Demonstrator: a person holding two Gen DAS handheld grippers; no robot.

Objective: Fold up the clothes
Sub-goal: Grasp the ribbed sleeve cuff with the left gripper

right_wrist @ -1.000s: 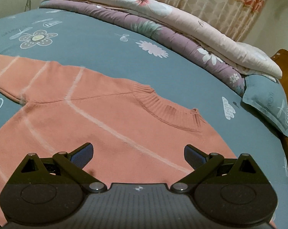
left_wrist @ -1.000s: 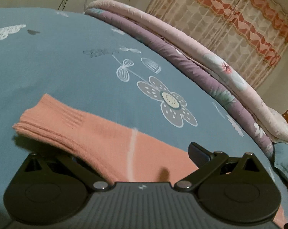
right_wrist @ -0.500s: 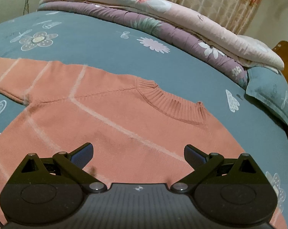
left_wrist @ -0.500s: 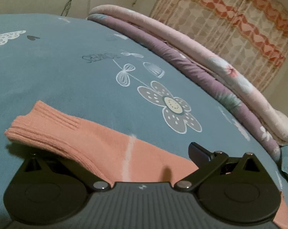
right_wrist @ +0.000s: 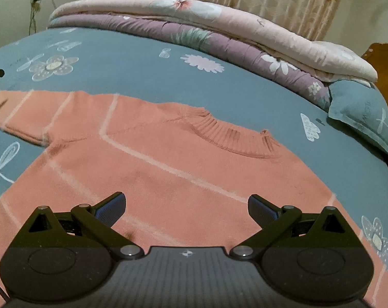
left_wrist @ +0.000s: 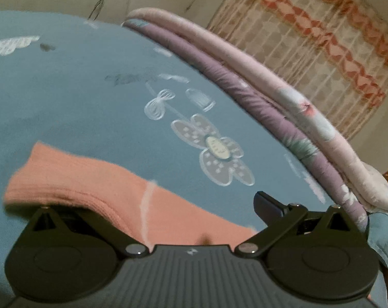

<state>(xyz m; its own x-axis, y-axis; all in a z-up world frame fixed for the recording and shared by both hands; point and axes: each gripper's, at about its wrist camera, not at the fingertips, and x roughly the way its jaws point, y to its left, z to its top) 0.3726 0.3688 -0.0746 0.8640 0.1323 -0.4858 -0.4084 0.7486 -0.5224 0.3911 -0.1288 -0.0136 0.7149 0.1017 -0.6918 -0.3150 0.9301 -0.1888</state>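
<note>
A salmon-pink knit sweater (right_wrist: 183, 169) with thin pale stripes lies flat on the blue floral bedsheet (right_wrist: 132, 71), its ribbed collar (right_wrist: 232, 138) pointing away from me. My right gripper (right_wrist: 186, 206) hovers open low over the sweater's chest with nothing between its fingers. In the left wrist view the sweater's sleeve (left_wrist: 96, 184) runs across the frame, with its cuff at the left. My left gripper (left_wrist: 188, 205) is open. The sleeve lies over its left finger and hides it, while the right finger (left_wrist: 268, 202) stands bare beyond the sleeve's far edge.
Folded pink and purple quilts (right_wrist: 219, 28) are stacked along the far side of the bed. A blue pillow (right_wrist: 363, 118) lies at the right by a wooden headboard (right_wrist: 384, 59). A patterned curtain (left_wrist: 309, 33) hangs behind. Bare sheet surrounds the sweater.
The left view has tilted and blurred, and the sleeve cuff sits slightly lower in it. The right gripper has shifted a little, so the collar sits further right and higher. Both stay open.
</note>
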